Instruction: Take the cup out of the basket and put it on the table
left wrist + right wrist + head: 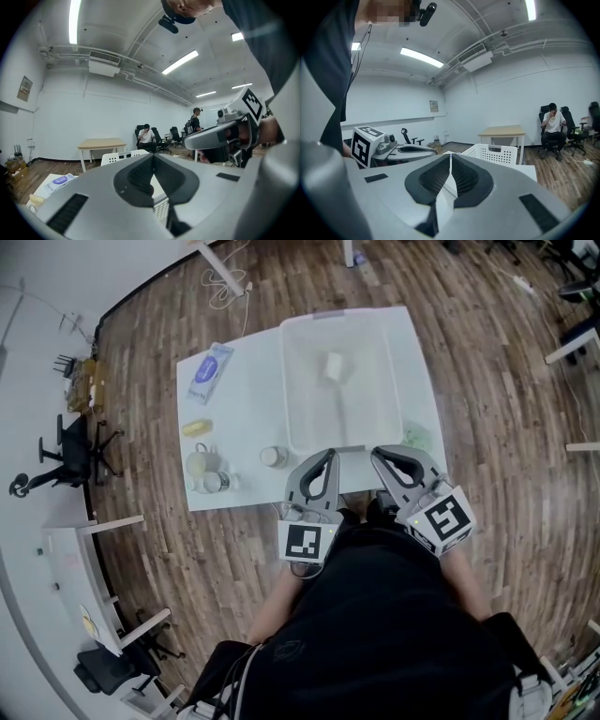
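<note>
Left gripper is clenched with nothing in it: in the left gripper view its dark pads meet along one line at the tips. The right gripper is clenched and empty too, its pads pressed together in the right gripper view. Both sit side by side at the near edge of the table, with their tips at the near wall of the basket. Each is visible from the other's camera, the right gripper and the left gripper both pointing nearly level.

The cup is inside the basket, in its far half and about midway between the left and right walls. It is well beyond both sets of tips and touches neither gripper. It shows as a small pale shape. Its longer side seems to run roughly from the table's far edge toward the near edge, at a slight slant. Which end is the mouth cannot be made out, and neither gripper view shows the cup behind the perforated basket wall.

The basket takes up the right part of the table. On the left part are a blue-and-white packet near the far left corner, a yellow item along the left edge, and a few small round containers near the near left corner.
</note>
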A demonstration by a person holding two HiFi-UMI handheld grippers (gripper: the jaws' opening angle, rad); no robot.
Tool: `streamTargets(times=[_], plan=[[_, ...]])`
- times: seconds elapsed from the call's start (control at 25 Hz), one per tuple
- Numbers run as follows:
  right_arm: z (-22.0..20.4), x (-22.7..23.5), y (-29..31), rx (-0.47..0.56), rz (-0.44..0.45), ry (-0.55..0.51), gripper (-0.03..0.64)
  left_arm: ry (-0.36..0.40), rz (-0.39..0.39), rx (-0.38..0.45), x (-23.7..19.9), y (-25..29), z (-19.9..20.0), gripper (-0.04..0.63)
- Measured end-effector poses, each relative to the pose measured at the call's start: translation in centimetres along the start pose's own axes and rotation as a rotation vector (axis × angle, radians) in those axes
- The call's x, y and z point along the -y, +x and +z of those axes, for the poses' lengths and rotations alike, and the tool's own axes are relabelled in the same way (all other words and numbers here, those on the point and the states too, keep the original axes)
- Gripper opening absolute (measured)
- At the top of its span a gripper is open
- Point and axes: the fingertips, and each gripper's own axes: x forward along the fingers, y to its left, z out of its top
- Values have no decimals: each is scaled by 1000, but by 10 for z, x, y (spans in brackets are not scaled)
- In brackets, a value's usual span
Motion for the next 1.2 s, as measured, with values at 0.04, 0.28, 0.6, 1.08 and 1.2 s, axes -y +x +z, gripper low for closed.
streamTargets(times=[0.04, 0.28, 0.6, 1.08, 1.2], plan=[[0, 0, 0, 1, 1, -1, 26, -13, -3, 4, 1, 1, 1, 9], [1, 1, -1, -6, 3, -1, 26, -24, -6, 19, 1, 2, 4, 9], [-1, 5, -4, 6, -18, 8, 26, -30, -4, -50, -7, 17, -8, 9], [-5, 30, -22, 10, -76, 46, 28, 22, -39, -181, -50, 109, -11, 12], [-8, 37, -25, 3, -87, 56, 26, 4, -73, -267, -56, 140, -23, 58]])
